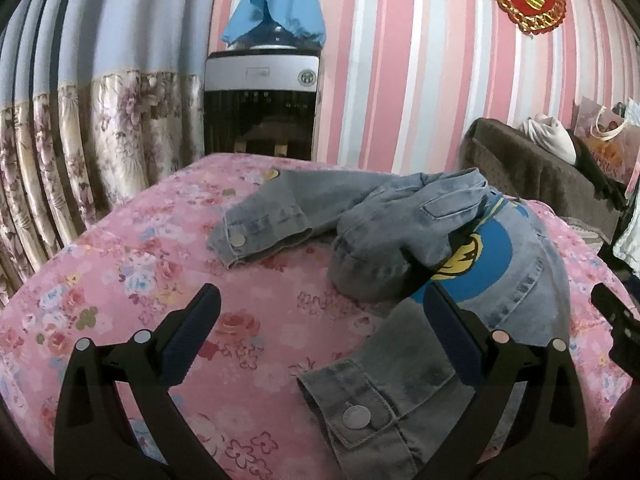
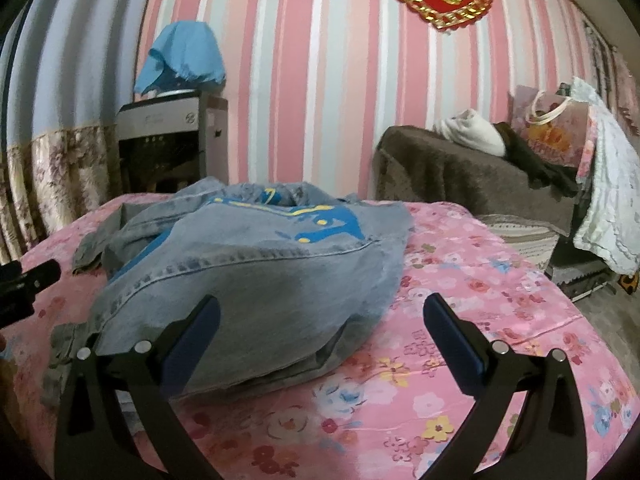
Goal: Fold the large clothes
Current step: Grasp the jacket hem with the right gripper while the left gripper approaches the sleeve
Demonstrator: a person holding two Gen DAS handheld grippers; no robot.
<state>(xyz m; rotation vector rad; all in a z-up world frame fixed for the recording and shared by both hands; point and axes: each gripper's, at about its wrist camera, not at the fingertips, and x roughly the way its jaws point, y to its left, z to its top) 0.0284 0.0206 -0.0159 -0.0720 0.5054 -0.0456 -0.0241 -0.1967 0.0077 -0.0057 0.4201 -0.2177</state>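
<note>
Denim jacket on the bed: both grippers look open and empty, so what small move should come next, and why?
Probably lower the left gripper onto the near sleeve cuff and close. The jacket lies crumpled on the bedspread, sleeves askew, so it needs spreading flat first. The right gripper is open too.

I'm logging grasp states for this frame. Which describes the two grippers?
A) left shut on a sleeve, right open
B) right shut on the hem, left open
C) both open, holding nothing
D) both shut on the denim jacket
C: the left gripper and right gripper both have jaws spread wide, with the denim jacket lying loose on the pink floral bedspread.
</note>
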